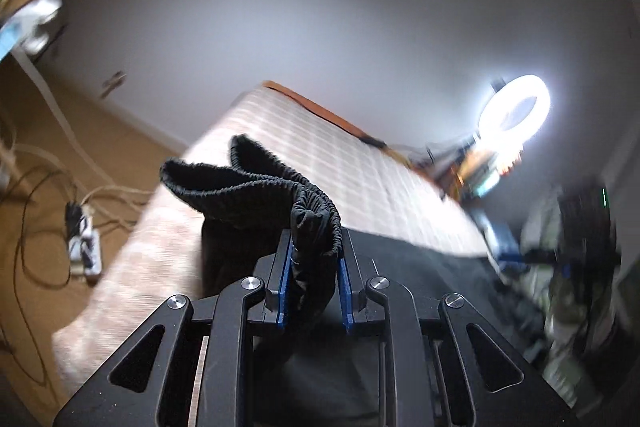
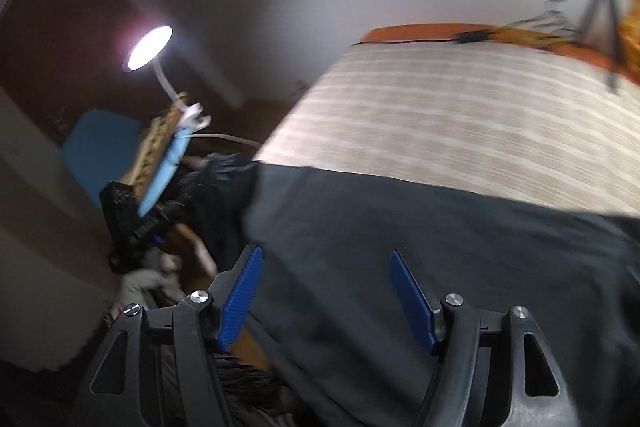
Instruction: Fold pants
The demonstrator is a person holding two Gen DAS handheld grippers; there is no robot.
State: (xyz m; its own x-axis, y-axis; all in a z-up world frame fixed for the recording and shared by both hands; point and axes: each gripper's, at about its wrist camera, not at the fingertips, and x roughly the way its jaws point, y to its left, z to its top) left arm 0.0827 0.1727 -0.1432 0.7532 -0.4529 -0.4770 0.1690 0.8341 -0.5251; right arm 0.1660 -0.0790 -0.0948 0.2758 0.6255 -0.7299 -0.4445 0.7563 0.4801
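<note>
ring light [image 1: 514,108] | power strip [image 1: 84,247] on floor | tripod [image 2: 606,11]

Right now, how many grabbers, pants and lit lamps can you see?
Grabbers: 2, left gripper shut on the waistband, right gripper open.
Pants: 1, black pants.
Lit lamps: 2, ring light, desk lamp.
Total: 5

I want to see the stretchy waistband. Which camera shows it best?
The left wrist view: the gathered waistband sits pinched in the left gripper. The right wrist view shows only a small, blurred bunch of it.
</note>
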